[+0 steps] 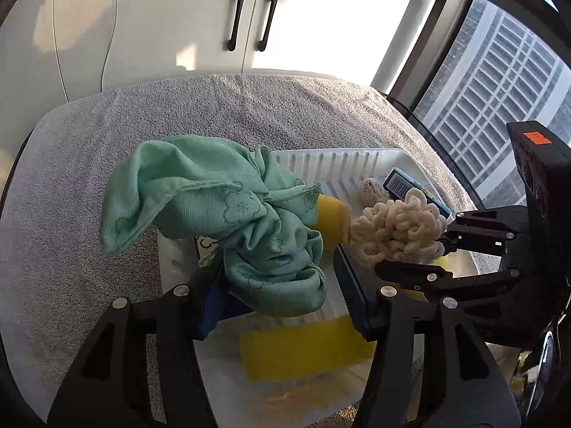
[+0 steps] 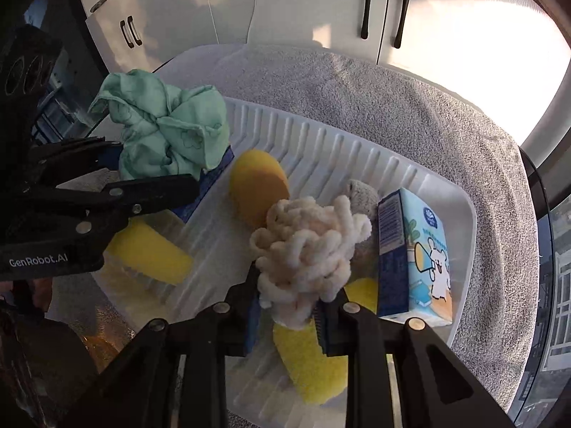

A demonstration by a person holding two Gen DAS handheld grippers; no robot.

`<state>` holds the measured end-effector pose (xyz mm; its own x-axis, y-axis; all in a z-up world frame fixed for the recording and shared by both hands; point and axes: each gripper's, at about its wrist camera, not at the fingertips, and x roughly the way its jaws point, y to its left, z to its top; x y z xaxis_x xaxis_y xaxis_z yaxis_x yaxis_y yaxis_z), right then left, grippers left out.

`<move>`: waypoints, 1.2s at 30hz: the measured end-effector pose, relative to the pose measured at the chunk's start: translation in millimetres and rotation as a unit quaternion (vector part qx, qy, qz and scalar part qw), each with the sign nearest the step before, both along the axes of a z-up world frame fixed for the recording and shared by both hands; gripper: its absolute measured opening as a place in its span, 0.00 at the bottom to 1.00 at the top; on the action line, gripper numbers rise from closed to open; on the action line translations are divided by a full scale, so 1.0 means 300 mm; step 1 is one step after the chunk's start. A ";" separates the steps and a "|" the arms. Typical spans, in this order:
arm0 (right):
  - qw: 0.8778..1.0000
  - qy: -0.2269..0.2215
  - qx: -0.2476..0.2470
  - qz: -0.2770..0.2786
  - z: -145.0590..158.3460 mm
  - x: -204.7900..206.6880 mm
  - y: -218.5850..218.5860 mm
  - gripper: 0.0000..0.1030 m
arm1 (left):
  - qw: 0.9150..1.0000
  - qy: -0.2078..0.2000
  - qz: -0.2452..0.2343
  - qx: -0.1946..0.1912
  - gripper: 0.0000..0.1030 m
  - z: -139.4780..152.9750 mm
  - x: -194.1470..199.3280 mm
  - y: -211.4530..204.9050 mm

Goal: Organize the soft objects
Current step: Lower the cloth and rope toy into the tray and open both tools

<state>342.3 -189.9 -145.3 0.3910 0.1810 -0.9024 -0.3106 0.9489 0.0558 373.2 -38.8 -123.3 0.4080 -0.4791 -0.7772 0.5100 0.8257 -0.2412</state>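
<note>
Left gripper (image 1: pixel 282 285) is clamped on the bunched green cloth (image 1: pixel 221 207), held up over the white tray (image 1: pixel 342 164). Right gripper (image 2: pixel 289 317) pinches the cream chenille bundle (image 2: pixel 307 246) above the tray's yellow sponges (image 2: pixel 150 249).

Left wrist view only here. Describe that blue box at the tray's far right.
Observer: A tissue pack, upright against the rim of the white tray; its front shows a cartoon animal with a megaphone.
Operator: Report what lies under the right tongs.
Observer: A long yellow sponge on the tray floor, below the right tongs, which are shut on the cream chenille bundle.
Operator: Check the orange thing behind my cloth.
Observer: A whole oval orange sponge, lying in the tray.
</note>
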 end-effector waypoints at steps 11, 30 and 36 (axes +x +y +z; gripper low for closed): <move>1.000 -0.018 -0.024 0.008 0.017 -0.016 0.042 0.55 | 0.999 -0.034 0.020 0.023 0.60 0.028 -0.022 0.017; 0.997 -0.066 -0.016 -0.043 0.158 -0.089 -0.088 0.57 | 0.994 -0.080 0.069 0.020 0.60 0.134 -0.087 0.100; 0.994 -0.072 -0.010 -0.081 0.185 -0.140 -0.187 0.57 | 0.991 -0.089 0.095 0.024 0.60 0.144 -0.127 0.169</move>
